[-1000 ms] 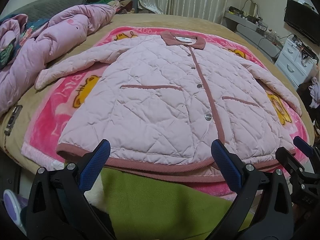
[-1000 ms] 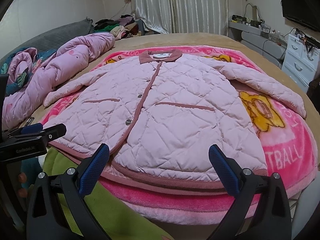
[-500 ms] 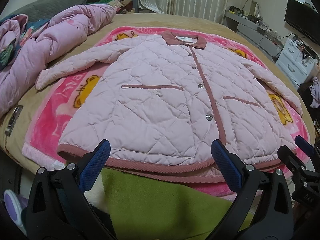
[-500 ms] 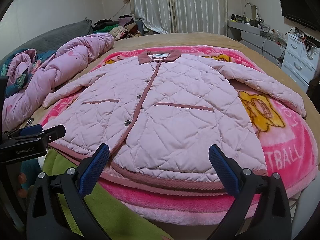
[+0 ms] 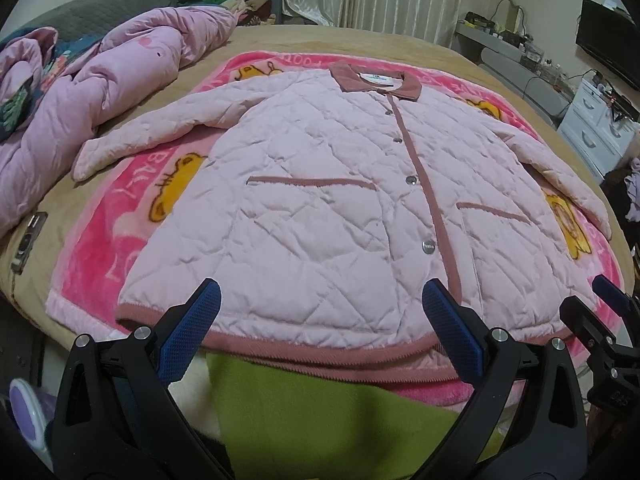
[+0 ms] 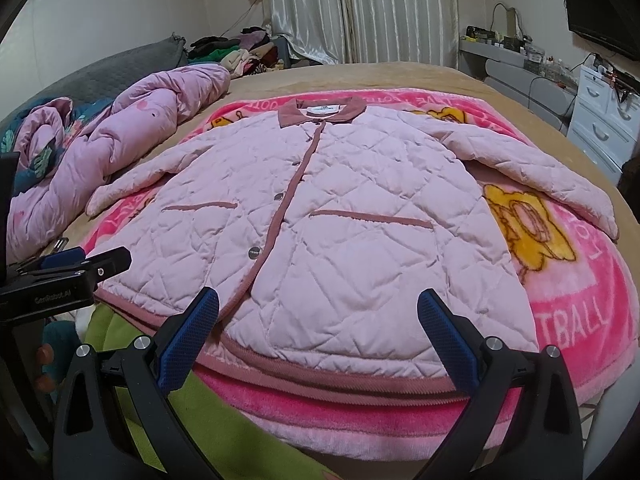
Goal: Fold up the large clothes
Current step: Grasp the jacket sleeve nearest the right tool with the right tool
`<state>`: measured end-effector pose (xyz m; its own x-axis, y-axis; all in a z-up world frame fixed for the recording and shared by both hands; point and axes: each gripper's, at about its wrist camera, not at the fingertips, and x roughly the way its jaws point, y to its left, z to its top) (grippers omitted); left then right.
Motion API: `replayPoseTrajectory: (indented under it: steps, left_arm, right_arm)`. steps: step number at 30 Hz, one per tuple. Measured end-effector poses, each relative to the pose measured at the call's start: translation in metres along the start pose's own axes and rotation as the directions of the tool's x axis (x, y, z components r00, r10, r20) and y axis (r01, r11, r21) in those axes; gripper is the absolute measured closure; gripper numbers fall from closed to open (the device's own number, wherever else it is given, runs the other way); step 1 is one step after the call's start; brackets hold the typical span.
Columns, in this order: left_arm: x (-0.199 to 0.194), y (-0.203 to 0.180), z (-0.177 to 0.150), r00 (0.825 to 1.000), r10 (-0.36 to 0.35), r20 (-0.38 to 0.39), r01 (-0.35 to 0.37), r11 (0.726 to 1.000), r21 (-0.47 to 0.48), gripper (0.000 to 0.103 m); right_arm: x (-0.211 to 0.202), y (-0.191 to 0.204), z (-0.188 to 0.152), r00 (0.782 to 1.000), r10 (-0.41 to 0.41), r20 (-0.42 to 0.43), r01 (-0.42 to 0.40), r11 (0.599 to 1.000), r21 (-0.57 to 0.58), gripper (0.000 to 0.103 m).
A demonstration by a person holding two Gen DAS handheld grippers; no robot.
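A pale pink quilted jacket [image 5: 320, 208] with dark pink trim and collar lies flat, front up and buttoned, sleeves spread, on a bright pink blanket [image 5: 108, 240] on the bed. It also shows in the right wrist view [image 6: 344, 224]. My left gripper [image 5: 320, 328] is open and empty, just short of the jacket's hem on its left half. My right gripper [image 6: 318, 328] is open and empty, just short of the hem on its right half. The right gripper's tip shows at the far right of the left wrist view [image 5: 600, 320].
A rumpled pink duvet [image 5: 80, 92] lies on the bed's left side. A green cloth [image 5: 320, 412] hangs below the hem at the near edge. White drawers [image 6: 604, 116] and a shelf stand to the right. A pile of clothes [image 6: 236, 48] lies by the curtains.
Both grippers have shifted only slightly; the jacket has not moved and both stay open.
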<state>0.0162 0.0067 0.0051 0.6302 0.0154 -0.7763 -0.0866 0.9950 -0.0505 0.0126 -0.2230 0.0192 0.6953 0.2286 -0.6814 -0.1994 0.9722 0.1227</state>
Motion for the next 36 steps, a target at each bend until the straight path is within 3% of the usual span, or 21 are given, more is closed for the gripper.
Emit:
replayPoseTrajectory:
  steps: [25,36]
  left_arm:
    - [0.040,-0.007,0.100,1.000,-0.027,-0.008,0.027,0.998,-0.050,0.008]
    - [0.077,-0.037,0.148,0.999,-0.027,-0.031,0.028,0.999,0.016,0.008]
  right_arm:
    - [0.051,-0.038,0.094,1.000,0.007,0.022,-0.008,0.998,0.065,0.004]
    - [0.079,-0.091,0.136,0.994,-0.101,0.051,0.092,0.984,0.156,0.004]
